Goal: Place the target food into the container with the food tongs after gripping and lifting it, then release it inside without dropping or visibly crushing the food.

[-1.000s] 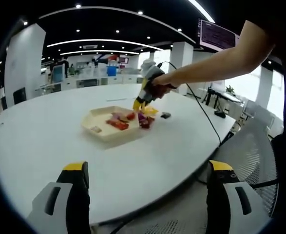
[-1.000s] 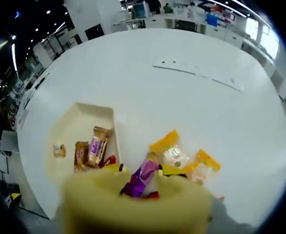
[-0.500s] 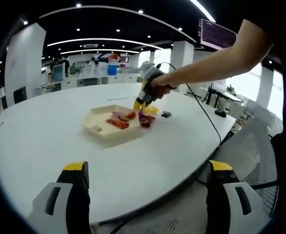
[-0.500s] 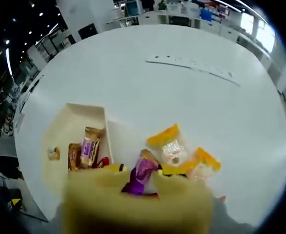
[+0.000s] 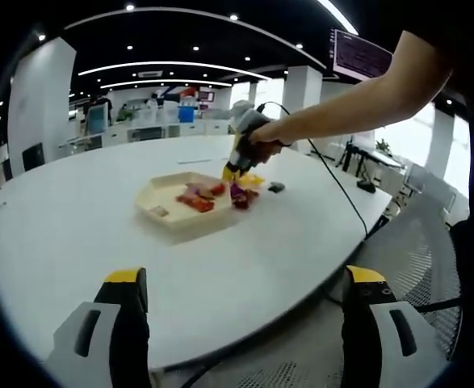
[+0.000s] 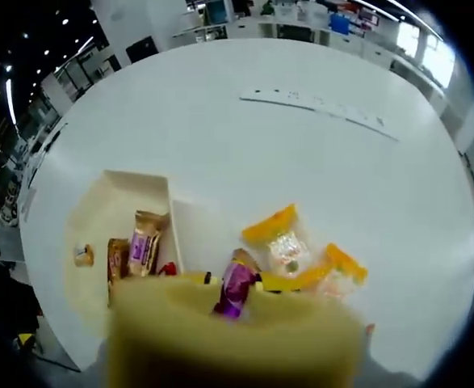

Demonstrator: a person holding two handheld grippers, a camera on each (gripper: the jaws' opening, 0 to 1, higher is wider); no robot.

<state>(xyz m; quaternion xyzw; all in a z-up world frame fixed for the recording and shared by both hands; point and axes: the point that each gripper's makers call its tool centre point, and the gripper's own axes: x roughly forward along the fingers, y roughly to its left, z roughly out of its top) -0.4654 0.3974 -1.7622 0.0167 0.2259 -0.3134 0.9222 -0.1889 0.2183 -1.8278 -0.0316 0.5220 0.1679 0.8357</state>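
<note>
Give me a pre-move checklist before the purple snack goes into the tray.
1. Purple snack packet in the tongs: cannot tell, the tong tips are blurred.
2. Packet uncrushed: ok, no visible crushing.
3. Cream tray has free room: ok, bare floor beside its packets.
4. Right hand-held gripper near the tray: ok, at its far edge.
5. Left hand-held gripper out of the way: ok, open at the table edge.

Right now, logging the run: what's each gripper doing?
Left gripper: open, holding nothing.
Right gripper: over the snack packets; open or shut cannot be told.
</note>
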